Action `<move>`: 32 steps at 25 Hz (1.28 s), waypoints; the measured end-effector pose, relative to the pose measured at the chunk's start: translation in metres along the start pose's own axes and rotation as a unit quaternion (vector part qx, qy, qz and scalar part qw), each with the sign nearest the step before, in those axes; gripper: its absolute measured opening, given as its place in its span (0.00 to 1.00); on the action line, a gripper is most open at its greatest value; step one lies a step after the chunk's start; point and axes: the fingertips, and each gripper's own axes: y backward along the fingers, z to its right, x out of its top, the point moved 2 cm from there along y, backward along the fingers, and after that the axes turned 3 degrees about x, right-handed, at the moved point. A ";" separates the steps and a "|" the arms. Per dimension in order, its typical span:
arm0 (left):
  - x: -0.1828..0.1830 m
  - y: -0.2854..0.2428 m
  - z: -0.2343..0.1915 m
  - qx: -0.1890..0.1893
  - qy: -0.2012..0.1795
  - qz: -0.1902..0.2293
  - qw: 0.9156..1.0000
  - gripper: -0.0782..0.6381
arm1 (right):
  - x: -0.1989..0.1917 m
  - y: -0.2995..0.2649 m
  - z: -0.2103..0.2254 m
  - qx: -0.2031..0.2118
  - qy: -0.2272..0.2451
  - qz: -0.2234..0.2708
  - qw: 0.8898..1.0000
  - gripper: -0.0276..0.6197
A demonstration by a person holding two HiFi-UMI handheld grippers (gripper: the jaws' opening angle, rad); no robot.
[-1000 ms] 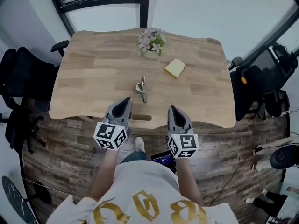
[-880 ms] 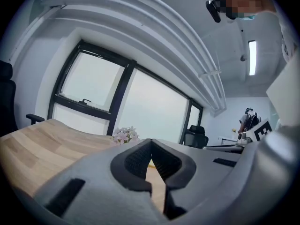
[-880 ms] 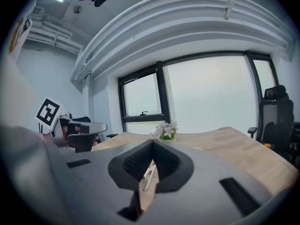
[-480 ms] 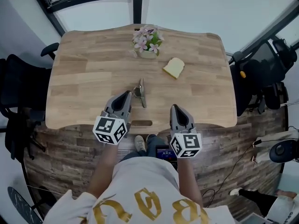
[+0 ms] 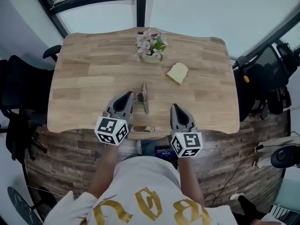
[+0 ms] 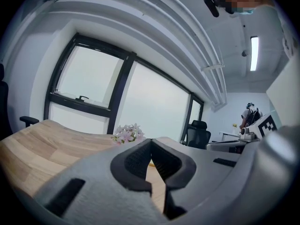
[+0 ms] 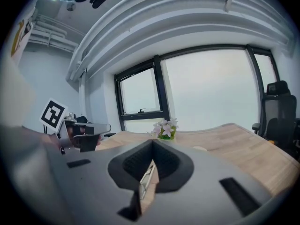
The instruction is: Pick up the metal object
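The metal object point(image 5: 143, 97), a slim shiny tool with a folded end, lies on the wooden table point(image 5: 89, 78) near its front edge. My left gripper point(image 5: 128, 96) hovers just left of it, jaws closed tip to tip with nothing between them; the left gripper view shows the same meeting tips point(image 6: 151, 140). My right gripper point(image 5: 174, 108) hangs over the front edge, to the right of the object and nearer to me, also shut and empty. In the right gripper view a strip of the metal object point(image 7: 147, 176) shows through the gap below the tips point(image 7: 152, 142).
A pot of pink flowers point(image 5: 150, 45) stands at the table's far middle. A pale yellow slice point(image 5: 177, 73) lies right of centre. Black office chairs stand at the left point(image 5: 18, 93) and right point(image 5: 262, 83). A handle slot point(image 5: 140, 128) is cut in the front edge.
Both grippers have come forward over the table's front edge, so the left tip now sits right beside the metal object. Both stay shut.
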 end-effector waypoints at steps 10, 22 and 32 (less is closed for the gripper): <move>-0.024 -0.011 -0.014 0.018 0.005 -0.032 0.999 0.13 | -0.016 -0.023 0.004 0.014 -0.009 -0.028 0.999 0.06; -0.069 -0.038 -0.033 0.040 0.030 -0.081 0.995 0.13 | -0.054 -0.059 0.021 0.035 -0.023 -0.082 0.996 0.06; -0.108 -0.052 -0.044 0.051 0.039 -0.125 0.990 0.13 | -0.086 -0.078 0.020 0.063 -0.036 -0.126 0.989 0.06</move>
